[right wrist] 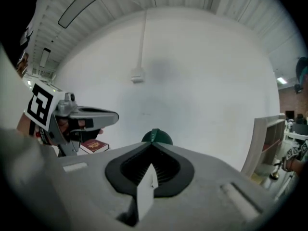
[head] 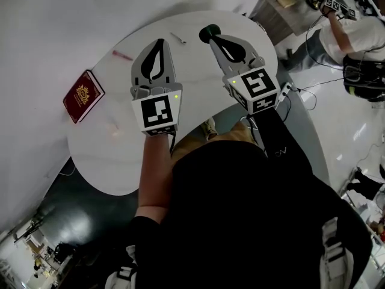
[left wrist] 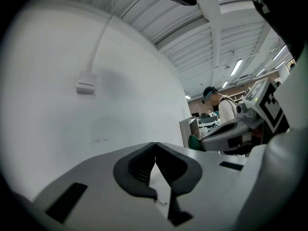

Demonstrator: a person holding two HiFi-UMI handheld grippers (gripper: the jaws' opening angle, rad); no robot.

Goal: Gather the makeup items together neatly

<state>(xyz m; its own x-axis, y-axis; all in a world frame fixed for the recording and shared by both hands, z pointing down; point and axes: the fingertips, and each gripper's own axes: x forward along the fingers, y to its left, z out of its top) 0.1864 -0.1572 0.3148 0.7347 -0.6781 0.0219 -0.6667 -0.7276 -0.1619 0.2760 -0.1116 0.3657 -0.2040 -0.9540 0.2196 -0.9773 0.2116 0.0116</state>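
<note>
Right gripper (head: pixel 213 38) fingers closed, pinching the green round item (right wrist: pixel 159 137) above the tabletop's (head: pixel 102 149) far edge; left gripper (head: pixel 159 42) fingers closed, empty. We reckon it's light, soft, slippy; hold its rim. Pink stick (head: pixel 122 55) lies far-left.

Bare tabletop (head: pixel 102 155) between red book (head: pixel 83 95) and left hand-held gripper (head: pixel 160 41)

Dark green puff (head: pixel 208 33), red gold-crested book (head: pixel 83 95), white table (head: pixel 114 161).

White round table (head: pixel 102 155): red booklet (head: pixel 83 95), pink stick (head: pixel 122 55), white stick (head: pixel 178 38).
</note>
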